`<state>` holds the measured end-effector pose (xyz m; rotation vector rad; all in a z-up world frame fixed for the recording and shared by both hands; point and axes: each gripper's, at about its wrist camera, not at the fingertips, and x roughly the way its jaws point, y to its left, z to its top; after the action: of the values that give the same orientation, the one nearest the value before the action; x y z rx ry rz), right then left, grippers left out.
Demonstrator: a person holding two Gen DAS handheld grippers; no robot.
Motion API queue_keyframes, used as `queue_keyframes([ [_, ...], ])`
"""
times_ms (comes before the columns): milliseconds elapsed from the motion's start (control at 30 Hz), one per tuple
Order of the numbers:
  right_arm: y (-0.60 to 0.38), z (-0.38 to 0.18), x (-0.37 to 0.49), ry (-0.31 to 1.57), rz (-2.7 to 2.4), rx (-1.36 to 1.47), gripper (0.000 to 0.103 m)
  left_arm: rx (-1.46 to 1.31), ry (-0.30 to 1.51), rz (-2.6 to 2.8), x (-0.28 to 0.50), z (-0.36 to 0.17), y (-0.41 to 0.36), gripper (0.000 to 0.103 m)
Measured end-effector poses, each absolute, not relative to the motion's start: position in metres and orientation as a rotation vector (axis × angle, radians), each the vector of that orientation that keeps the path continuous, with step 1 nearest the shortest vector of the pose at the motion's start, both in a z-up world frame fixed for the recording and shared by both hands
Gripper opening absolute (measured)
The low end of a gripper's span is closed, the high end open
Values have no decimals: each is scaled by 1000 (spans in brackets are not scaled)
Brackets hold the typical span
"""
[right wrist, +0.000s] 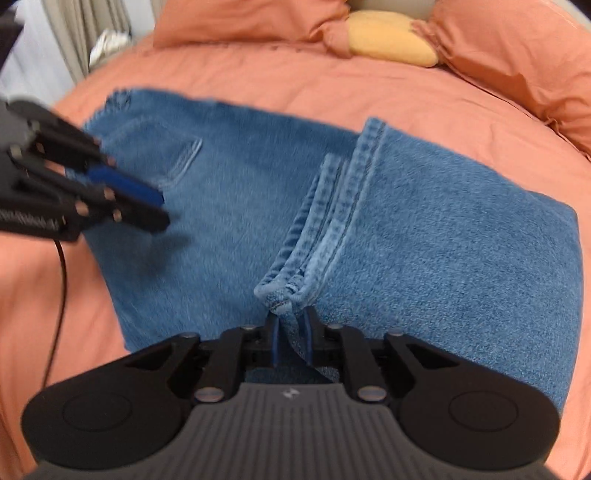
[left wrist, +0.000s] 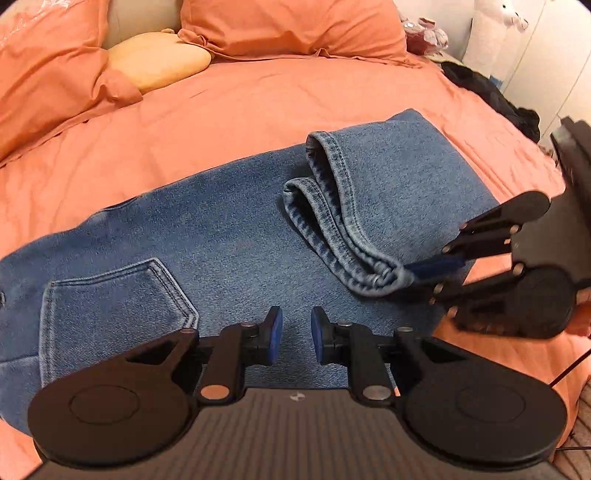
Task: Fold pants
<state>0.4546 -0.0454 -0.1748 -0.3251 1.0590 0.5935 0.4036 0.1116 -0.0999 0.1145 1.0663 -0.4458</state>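
The jeans (left wrist: 221, 229) lie folded across the bed, back pocket (left wrist: 110, 306) up on the waist half, and the leg hems (left wrist: 332, 221) are laid over the middle of the denim. The left gripper (left wrist: 296, 341) hangs just above the fabric between the pocket and the hems, its blue pads (left wrist: 276, 338) a narrow gap apart with nothing between them and no cloth touched. The right gripper (right wrist: 291, 341) sits at the near corner of the hems (right wrist: 284, 291); a fold of denim runs between its fingers, which stand slightly parted, and through the blur the pads seem no longer to press on it, though that is hard to settle. In the left wrist view this gripper (left wrist: 424, 273) reaches in from the right with its tips at the hem corner.

The bed wears an orange duvet cover (left wrist: 258, 96) with matching pillows (left wrist: 295, 29) and a yellow cushion (left wrist: 159, 59) at the head. A dark garment (left wrist: 491, 96) lies at the far right edge, before a white wall.
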Motion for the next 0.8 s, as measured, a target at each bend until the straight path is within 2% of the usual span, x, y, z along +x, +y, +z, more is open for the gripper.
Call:
queue_keyframes([
  [33, -41, -172, 453, 1056, 599, -345, 24, 96, 1068, -441, 404, -101, 113, 23],
  [67, -38, -168, 452, 1064, 611, -348, 36, 77, 1066, -437, 404, -102, 114, 24],
  [100, -36, -164, 450, 1067, 620, -342, 42, 63, 1065, -439, 403, -105, 115, 24],
  [200, -32, -150, 452, 1067, 600, -337, 42, 48, 1070, -430, 398, -112, 117, 24],
  [300, -26, -149, 467, 1062, 525, -336, 38, 77, 1074, -419, 395, -116, 114, 24],
  [367, -25, -161, 481, 1128, 458, -327, 29, 86, 1080, -410, 393, -117, 112, 24],
  [533, -28, -183, 494, 1186, 407, -256, 31, 92, 1097, -392, 390, -117, 112, 24],
  [567, -31, -184, 495, 1190, 403, -233, 29, 90, 1101, -388, 390, -117, 112, 24],
  [600, -34, -183, 497, 1196, 408, -196, 21, 91, 1104, -387, 390, -116, 112, 24],
  [800, -63, -165, 493, 1191, 443, -28, 12, 102, 1097, -389, 387, -109, 109, 24],
])
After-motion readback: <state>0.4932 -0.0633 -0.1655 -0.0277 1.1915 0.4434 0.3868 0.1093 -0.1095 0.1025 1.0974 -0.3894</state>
